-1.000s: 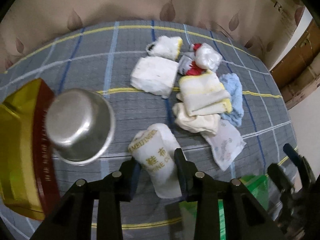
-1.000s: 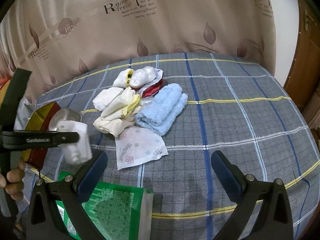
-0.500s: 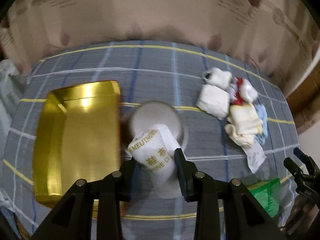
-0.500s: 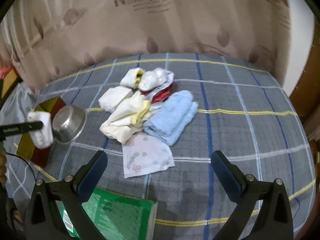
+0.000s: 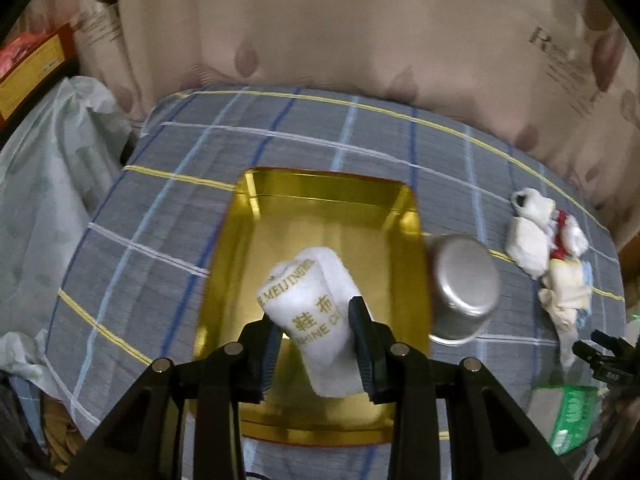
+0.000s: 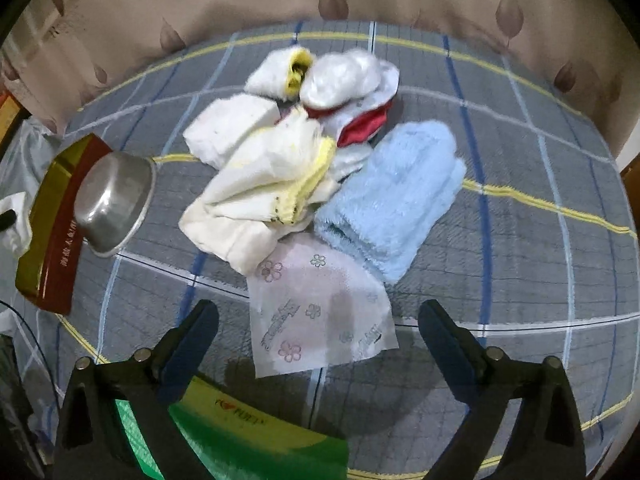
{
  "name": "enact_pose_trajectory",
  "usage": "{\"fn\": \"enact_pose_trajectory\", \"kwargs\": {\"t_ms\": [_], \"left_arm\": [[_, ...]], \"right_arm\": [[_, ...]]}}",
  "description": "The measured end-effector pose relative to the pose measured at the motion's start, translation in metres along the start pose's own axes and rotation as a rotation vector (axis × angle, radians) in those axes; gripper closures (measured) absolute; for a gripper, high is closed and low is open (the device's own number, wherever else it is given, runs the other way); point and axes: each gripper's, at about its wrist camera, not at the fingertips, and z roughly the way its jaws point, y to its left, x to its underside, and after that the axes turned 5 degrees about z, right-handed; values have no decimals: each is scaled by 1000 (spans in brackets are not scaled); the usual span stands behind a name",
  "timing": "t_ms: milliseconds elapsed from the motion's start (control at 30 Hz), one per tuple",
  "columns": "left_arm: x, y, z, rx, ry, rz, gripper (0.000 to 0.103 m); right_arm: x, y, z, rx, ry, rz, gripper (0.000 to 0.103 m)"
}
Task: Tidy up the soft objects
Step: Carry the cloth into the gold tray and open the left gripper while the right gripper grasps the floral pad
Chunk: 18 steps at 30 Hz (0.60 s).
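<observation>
My left gripper (image 5: 314, 334) is shut on a rolled white cloth with gold lettering (image 5: 316, 312) and holds it above the open gold tin box (image 5: 320, 200). My right gripper (image 6: 318, 344) is open and empty, hovering over a white flower-print packet (image 6: 320, 312). Beyond it lies a pile of soft things: a light blue fluffy towel (image 6: 392, 196), cream and yellow-edged cloths (image 6: 264, 184), a white folded cloth (image 6: 228, 128) and a red-and-white bundle (image 6: 352, 96). The same pile (image 5: 548, 248) shows far right in the left wrist view.
A steel bowl (image 5: 464, 296) lies tipped beside the box's right edge; it also shows in the right wrist view (image 6: 112, 200). A green book (image 6: 248, 436) lies under my right gripper. Plastic bags (image 5: 44, 184) sit off the bed's left side. A curtain (image 5: 360, 28) hangs behind.
My left gripper has carried the rolled cloth leftward from beside the pile, past the bowl, to over the gold box. My right gripper has moved closer to the flower-print packet, still open.
</observation>
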Motion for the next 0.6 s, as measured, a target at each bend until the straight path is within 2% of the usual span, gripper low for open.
{"fn": "enact_pose_trajectory", "kwargs": {"t_ms": [400, 467, 533, 600], "left_arm": [[-14, 28, 39, -64, 43, -2, 70], [-16, 30, 43, -67, 47, 1, 70], [-18, 32, 48, -76, 51, 1, 70], [-20, 34, 52, -80, 58, 1, 70]], "right_arm": [[-16, 11, 30, 50, 80, -32, 11], [-17, 12, 36, 54, 94, -35, 15], [-19, 10, 40, 57, 101, -15, 23], [-21, 10, 41, 58, 102, -8, 25]]}}
